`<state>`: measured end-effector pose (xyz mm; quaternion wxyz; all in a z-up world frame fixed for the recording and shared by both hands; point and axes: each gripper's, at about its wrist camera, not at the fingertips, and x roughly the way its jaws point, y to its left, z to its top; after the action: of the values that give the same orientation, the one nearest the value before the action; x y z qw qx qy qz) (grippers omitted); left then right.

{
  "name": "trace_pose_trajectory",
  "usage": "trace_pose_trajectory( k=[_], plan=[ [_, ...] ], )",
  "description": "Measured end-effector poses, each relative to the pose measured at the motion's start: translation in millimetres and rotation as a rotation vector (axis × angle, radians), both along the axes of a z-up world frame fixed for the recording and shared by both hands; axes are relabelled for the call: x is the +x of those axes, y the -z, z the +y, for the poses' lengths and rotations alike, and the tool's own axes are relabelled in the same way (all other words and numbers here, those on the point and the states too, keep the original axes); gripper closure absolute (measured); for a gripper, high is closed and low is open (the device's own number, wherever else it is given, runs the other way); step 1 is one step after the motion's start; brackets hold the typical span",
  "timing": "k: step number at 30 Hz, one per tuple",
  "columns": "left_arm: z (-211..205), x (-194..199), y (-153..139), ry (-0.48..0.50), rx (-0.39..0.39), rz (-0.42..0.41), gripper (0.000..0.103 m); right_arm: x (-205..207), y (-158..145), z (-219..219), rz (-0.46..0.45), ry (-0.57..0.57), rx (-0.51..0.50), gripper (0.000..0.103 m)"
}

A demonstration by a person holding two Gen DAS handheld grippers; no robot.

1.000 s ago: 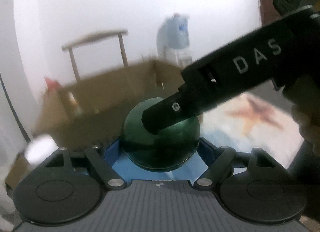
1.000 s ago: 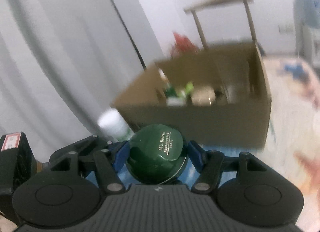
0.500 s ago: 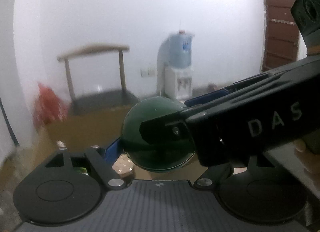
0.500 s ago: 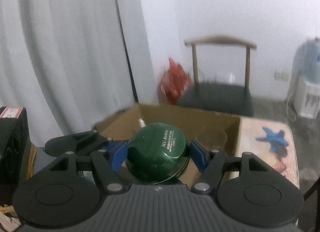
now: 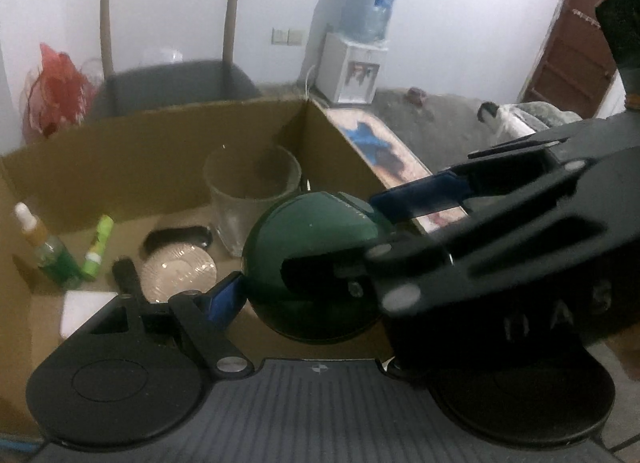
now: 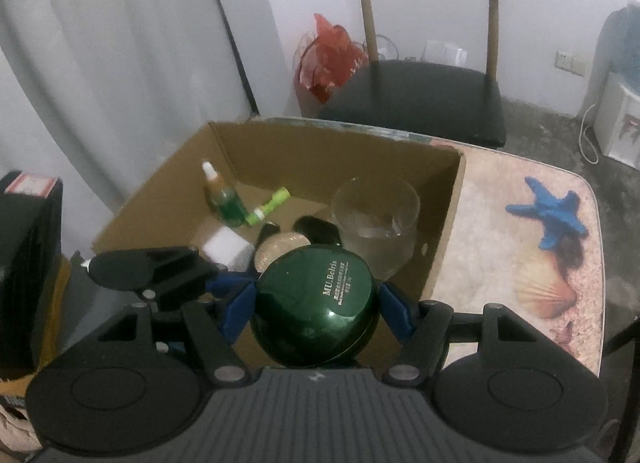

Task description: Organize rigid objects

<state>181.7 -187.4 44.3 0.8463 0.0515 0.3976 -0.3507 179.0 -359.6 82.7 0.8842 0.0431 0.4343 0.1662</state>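
Glossy dark green jar (image 6: 316, 303) between the blue plastic pads (image 6: 240, 309), smooth and shiny; beyond the jaws, a matt brown cardboard box (image 6: 452, 219) with a clear glass cup (image 6: 376, 219) and ribbed glass lid (image 5: 180, 273) inside

Two fisheye wrist cameras look steeply down along their own tongs, close above an open cardboard box (image 5: 120, 167) on the worktop (image 6: 520, 223). The left view faces the far wall and a water dispenser (image 5: 352, 67). Both views share the box (image 6: 320, 155), a chair (image 6: 424, 91) behind it, and a green jar (image 6: 316, 311) in the near foreground.
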Motion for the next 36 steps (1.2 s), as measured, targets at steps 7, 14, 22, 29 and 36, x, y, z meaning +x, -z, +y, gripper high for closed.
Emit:
trace_pose_trajectory(
  k=[7,14,22,29,36],
  plan=[
    [-8.9,11.4,9.7,-0.02,0.013,0.061,0.022,7.3,6.0,-6.2,0.019,-0.008,-0.001,0.035],
    [-9.8,14.3,11.0,-0.043,0.006,0.076,0.023,10.6,6.4,-8.8,0.023,-0.017,0.015,0.035],
    [-12.2,13.1,8.8,-0.045,-0.003,0.063,0.023,8.1,3.5,-10.4,0.016,-0.012,0.017,0.035],
    [-1.6,0.4,-6.1,-0.052,-0.038,-0.015,0.023,4.6,-4.1,-11.4,-0.009,-0.003,0.028,0.035],
    [23.1,-19.5,-26.5,-0.115,-0.072,-0.138,0.023,-2.0,-22.4,-12.0,-0.053,0.015,0.041,0.036]
  ],
)
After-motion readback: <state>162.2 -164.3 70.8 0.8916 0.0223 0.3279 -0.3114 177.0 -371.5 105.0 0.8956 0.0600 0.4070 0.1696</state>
